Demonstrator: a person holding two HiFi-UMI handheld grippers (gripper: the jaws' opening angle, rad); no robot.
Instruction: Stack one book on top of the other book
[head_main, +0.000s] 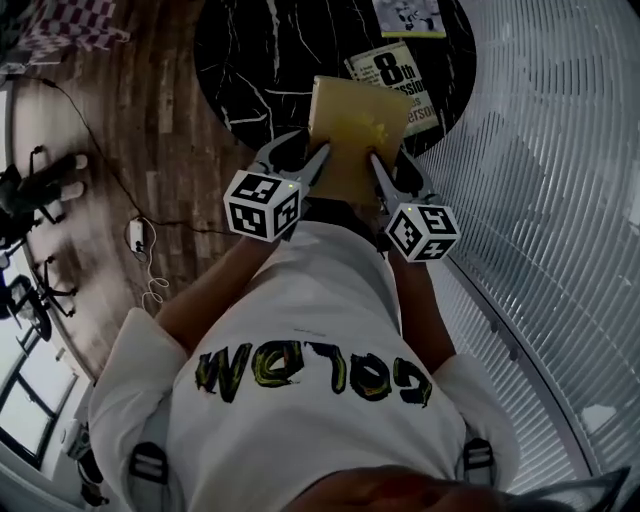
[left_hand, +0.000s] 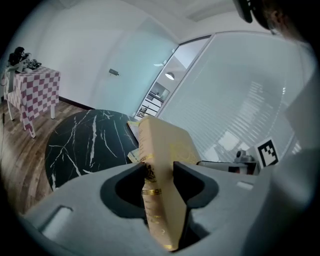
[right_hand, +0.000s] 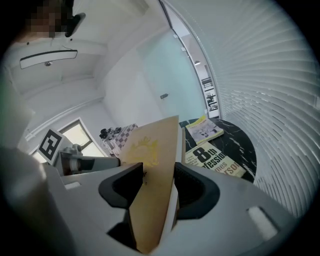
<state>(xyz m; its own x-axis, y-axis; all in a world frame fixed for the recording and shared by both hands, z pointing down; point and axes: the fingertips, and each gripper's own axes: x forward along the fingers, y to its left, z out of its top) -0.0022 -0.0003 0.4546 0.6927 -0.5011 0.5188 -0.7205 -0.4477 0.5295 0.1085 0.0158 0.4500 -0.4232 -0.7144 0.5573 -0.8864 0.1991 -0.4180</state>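
Note:
I hold a tan hardback book (head_main: 355, 135) with gold print in the air over the near edge of a round black marble table (head_main: 260, 60). My left gripper (head_main: 312, 152) is shut on its left edge and my right gripper (head_main: 385, 165) on its right edge. In the left gripper view the book's (left_hand: 165, 145) spine stands upright, pressed between the jaws of that gripper (left_hand: 160, 171). The right gripper view shows the book's (right_hand: 150, 145) cover clamped in that gripper (right_hand: 159, 172). A second book (head_main: 405, 80) with a large "8th" on its cover (right_hand: 215, 160) lies flat on the table beyond.
A thin yellow-edged magazine (head_main: 410, 15) lies at the table's far side. A curved white slatted wall (head_main: 560, 150) runs along the right. On the wooden floor to the left are a cable with a power strip (head_main: 138, 235), office chairs (head_main: 40, 190) and a table with a checked cloth (left_hand: 35, 90).

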